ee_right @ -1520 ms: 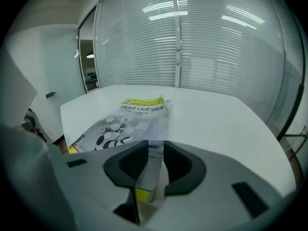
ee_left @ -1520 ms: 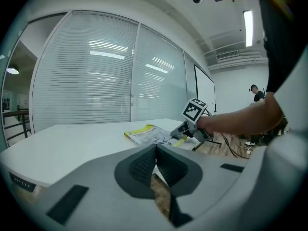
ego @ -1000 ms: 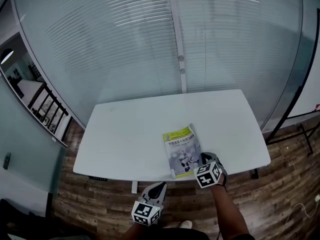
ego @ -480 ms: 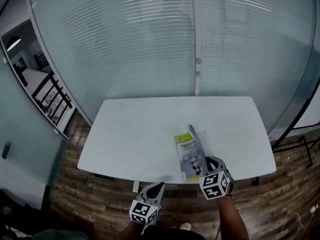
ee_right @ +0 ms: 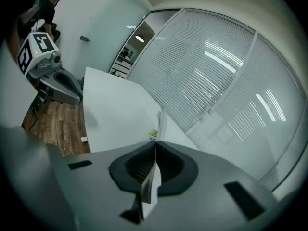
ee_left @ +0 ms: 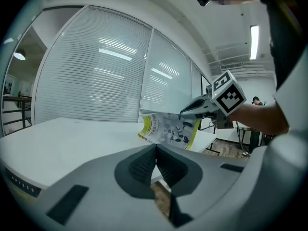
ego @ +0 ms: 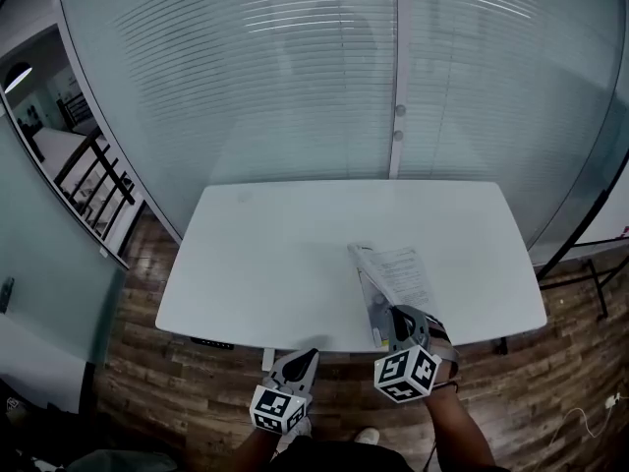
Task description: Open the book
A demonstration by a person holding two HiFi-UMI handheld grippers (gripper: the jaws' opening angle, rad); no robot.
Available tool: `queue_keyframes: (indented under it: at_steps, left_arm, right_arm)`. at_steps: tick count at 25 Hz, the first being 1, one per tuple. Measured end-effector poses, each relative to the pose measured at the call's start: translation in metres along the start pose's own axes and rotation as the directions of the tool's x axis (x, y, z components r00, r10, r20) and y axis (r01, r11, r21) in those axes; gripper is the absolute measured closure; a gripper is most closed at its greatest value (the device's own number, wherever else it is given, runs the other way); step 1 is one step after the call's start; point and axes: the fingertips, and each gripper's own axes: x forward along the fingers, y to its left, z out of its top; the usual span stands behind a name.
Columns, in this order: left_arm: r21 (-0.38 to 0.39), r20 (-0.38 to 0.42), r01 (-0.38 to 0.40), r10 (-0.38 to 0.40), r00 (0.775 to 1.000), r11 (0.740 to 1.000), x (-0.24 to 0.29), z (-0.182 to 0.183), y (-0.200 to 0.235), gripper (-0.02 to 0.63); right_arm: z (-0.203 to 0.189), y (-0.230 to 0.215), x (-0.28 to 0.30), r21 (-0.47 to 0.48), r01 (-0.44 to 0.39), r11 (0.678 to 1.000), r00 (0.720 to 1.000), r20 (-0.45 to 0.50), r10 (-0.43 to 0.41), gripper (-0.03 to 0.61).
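A thin book [ego: 398, 275] with a yellow-and-grey cover lies on the white table [ego: 275, 254], near its front right edge. My right gripper [ego: 393, 316] is shut on the cover's edge. It holds the cover [ee_left: 168, 129] up off the pages, and a white inner page shows. In the right gripper view the pinched cover [ee_right: 161, 124] stands edge-on between the closed jaws of the right gripper [ee_right: 155, 153]. My left gripper [ego: 307, 358] hangs in front of the table's front edge, left of the book. It is shut with nothing in it. Its closed jaws [ee_left: 156, 150] point at the book.
A glass wall with blinds [ego: 324, 77] runs behind the table. Wooden floor [ego: 197, 382] lies below the table's front edge. A black frame leg [ego: 580, 234] stands at the right. A person [ee_right: 48, 4] is far off in the room.
The cover lay flat a second ago. The right gripper has lifted it and swung it up, so the book now stands partly open. The left gripper moved slightly right.
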Motion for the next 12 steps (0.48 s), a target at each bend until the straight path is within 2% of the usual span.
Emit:
queue_keyframes:
  at_steps: [3,6,12]
  left_arm:
    - [-0.001,0.000,0.000,0.000,1.000,1.000,-0.007,-0.002,0.010,0.600]
    - [-0.009,-0.005,-0.031,0.031,0.999,0.999,-0.014,-0.003,0.022,0.600]
    - [-0.016,-0.017,-0.051,0.050,0.999,0.999,-0.026,-0.003,0.043,0.600]
  right_arm:
    - [0.014,0.016,0.000,-0.051,-0.008,0.999,1.000,-0.005,0.008,0.569]
    - [0.022,0.032,0.001,-0.103,-0.019,0.994,1.000,-0.010,0.018,0.569]
    - [0.038,0.060,0.010,-0.158,-0.041,0.987,0.999,-0.022,0.038,0.569]
